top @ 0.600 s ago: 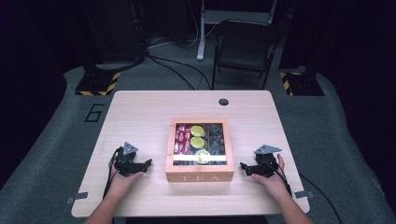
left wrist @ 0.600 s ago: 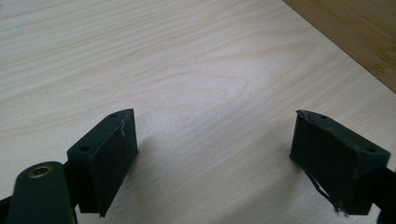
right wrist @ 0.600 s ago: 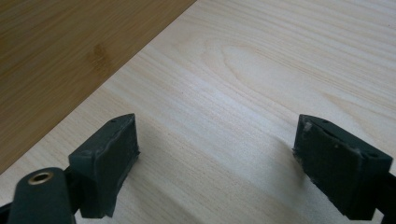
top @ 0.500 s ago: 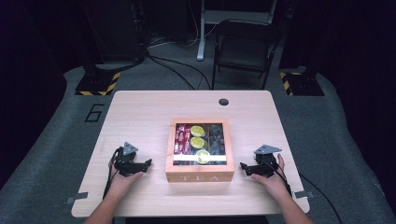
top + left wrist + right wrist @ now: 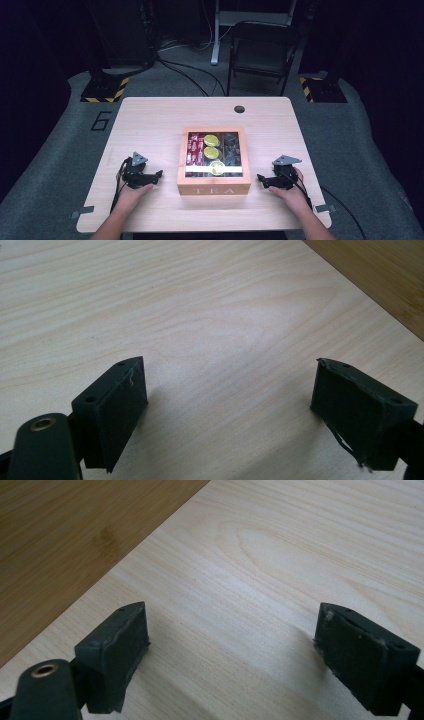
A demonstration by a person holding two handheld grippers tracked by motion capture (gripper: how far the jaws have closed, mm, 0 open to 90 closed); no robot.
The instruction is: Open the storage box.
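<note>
Nothing has moved since the earlier frames: both hands and the box sit where they were. The tea box (image 5: 214, 161) stands on the desk (image 5: 150, 120) near its front edge, about midway across, with "TEA" on its front wall and a clear lid showing compartments; yellow round packets lie in the middle column, red packets in the left one and dark ones in the right. The left hand-held gripper (image 5: 158, 174) rests on the desk just left of the box, its jaws pointing toward the box's left wall but apart from it. In the left gripper view that hand-held gripper (image 5: 230, 405) has its jaws spread wide with bare wood between them, and the box wall (image 5: 380, 275) crosses the upper right corner. The right hand-held gripper (image 5: 261, 179) rests on the desk right of the box, jaws pointing at its right wall, a gap of desk between them. In the right gripper view its jaws (image 5: 232, 647) also stand wide with nothing between them, and the box's wall (image 5: 65, 540) fills the upper left. A black grommet (image 5: 239, 109) sits near the desk's far edge, and a folding chair (image 5: 262, 50) stands beyond the desk.
</note>
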